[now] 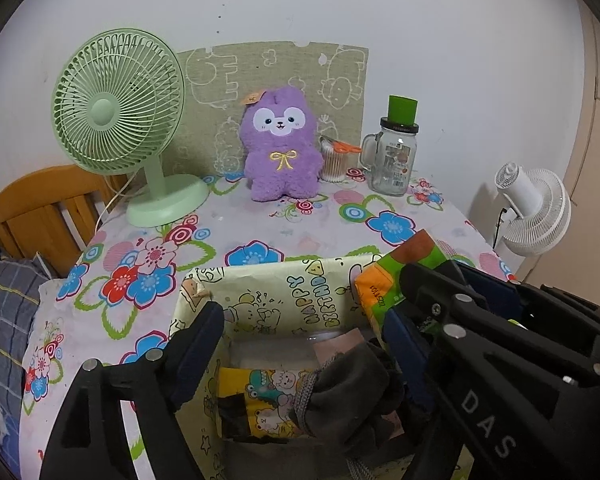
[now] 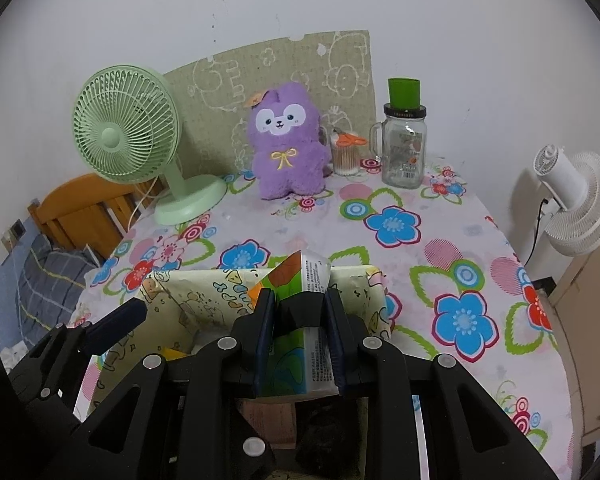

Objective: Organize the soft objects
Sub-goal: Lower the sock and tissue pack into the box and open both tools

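A pale yellow cartoon-print fabric box (image 1: 284,296) (image 2: 204,292) stands near the table's front edge. My left gripper (image 1: 300,344) hangs over it, open. Below its fingers a dark grey drawstring pouch (image 1: 344,388) and a cartoon-print pouch (image 1: 260,400) lie inside the box. My right gripper (image 2: 299,316) is shut on a green, orange and white tissue pack (image 2: 304,276) (image 1: 396,268), held over the box's right part. A purple plush toy (image 1: 278,144) (image 2: 286,144) sits upright at the back of the table.
A green desk fan (image 1: 120,120) stands back left. A swab jar with orange scissors (image 1: 334,160) and a glass mug jar with a green cup on top (image 1: 396,156) stand back right. A white fan (image 1: 536,208) is beyond the table's right edge, a wooden chair (image 1: 40,208) at left.
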